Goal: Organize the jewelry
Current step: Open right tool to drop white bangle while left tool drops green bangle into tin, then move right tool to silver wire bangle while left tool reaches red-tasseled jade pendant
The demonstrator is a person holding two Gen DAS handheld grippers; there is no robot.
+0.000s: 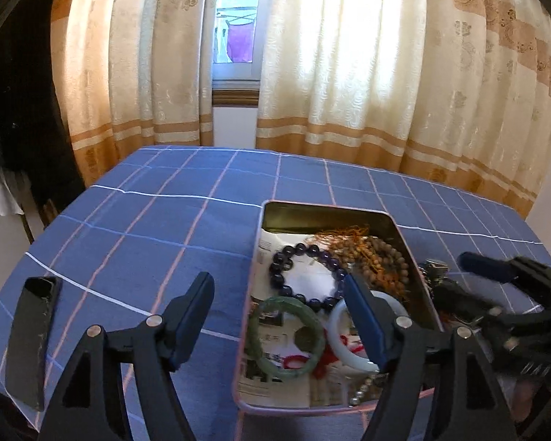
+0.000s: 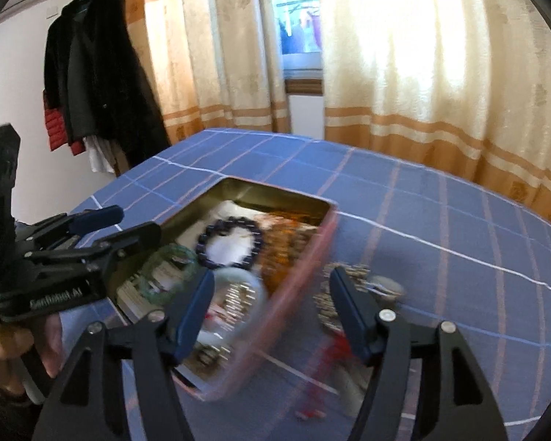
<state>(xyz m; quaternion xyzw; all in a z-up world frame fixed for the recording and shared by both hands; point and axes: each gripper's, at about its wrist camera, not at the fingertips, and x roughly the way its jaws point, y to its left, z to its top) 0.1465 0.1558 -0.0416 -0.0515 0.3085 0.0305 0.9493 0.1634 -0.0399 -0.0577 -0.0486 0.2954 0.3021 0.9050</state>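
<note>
An open pink-rimmed tin (image 1: 254, 257) lies on the blue checked cloth. In it are a purple bead bracelet (image 1: 305, 248), a green bangle (image 1: 262, 338), a white bangle (image 1: 336, 316), brown beads (image 1: 384, 253) and a pearly chain (image 1: 363, 389). My left gripper (image 1: 275, 286) is open, straddling the tin's left wall with nothing gripped. My right gripper (image 2: 272, 279) is open astride the tin's right wall (image 2: 323, 235). A blurred silvery chain (image 2: 356, 275) and red cord (image 2: 330, 352) lie on the cloth just outside the tin, between the right fingers.
A black phone (image 1: 33, 330) lies on the cloth's left side. Dark coats (image 2: 92, 73) hang on the wall to the left, and curtains hang behind the table's far edge. A hand (image 2: 3, 341) holds the left gripper's handle.
</note>
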